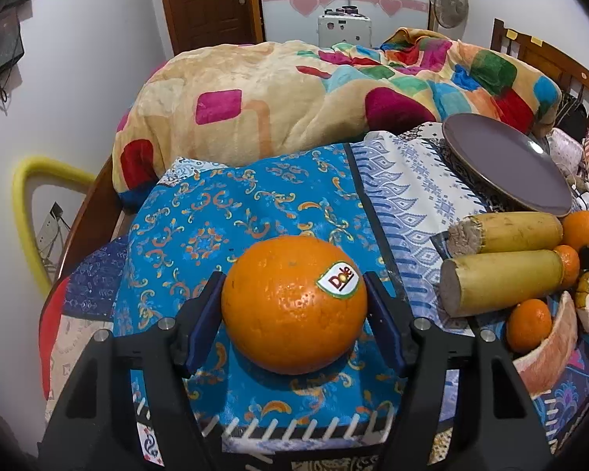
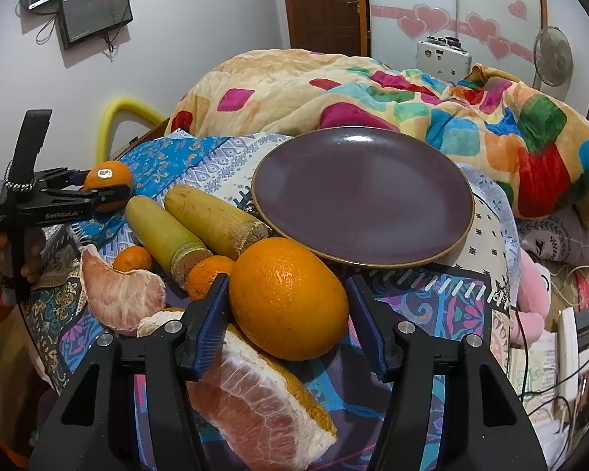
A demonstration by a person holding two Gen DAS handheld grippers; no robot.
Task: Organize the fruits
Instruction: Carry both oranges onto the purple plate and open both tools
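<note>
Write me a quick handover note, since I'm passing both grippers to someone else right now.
Left gripper: jaws around the Dole-stickered orange on the blue cloth, apparently touching both sides.
Right gripper: open, straddling a plain orange, gap on its right side.
Purple plate: nothing on it.
Left to do: both oranges, mandarins, two yellow stalk pieces, pomelo wedges.

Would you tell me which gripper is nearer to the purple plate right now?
Right. The right gripper straddles a plain orange just in front of the purple plate. The left gripper sits farther off, around the stickered orange beyond the two yellow-green stalks.
</note>
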